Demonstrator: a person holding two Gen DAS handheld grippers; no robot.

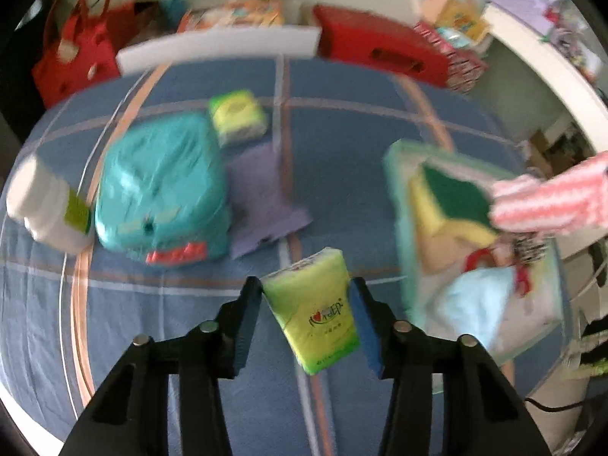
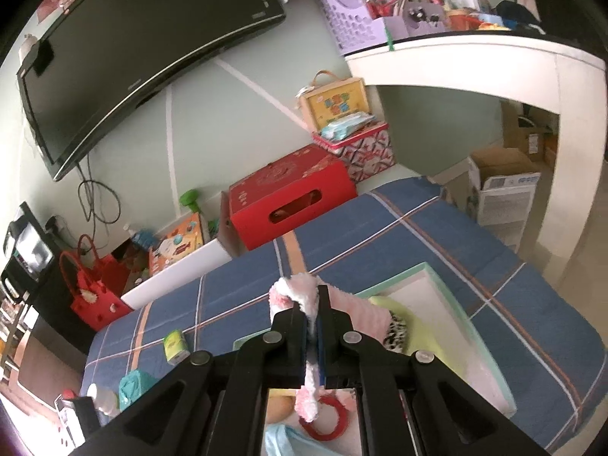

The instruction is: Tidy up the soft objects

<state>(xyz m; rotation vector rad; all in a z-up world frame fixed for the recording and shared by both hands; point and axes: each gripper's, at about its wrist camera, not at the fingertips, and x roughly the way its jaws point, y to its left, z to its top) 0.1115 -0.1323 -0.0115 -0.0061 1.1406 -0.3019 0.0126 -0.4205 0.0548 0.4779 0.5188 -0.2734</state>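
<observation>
Tissue pack (image 1: 315, 311), blurred, sits gripped in the left hand-held gripper (image 1: 306, 296); right hand-held gripper (image 2: 312, 311) pinches pink cloth (image 2: 300, 296).

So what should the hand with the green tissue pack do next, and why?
Probably carry it right, toward the pale green tray. The left gripper has the green tissue pack between its fingers above the blue bedspread, and the tray already holds a sponge and other soft things.

My left gripper (image 1: 306, 304) pinches a green plastic-wrapped tissue pack (image 1: 313, 307). Below lies the blue plaid bedsheet (image 1: 342, 159).
</observation>
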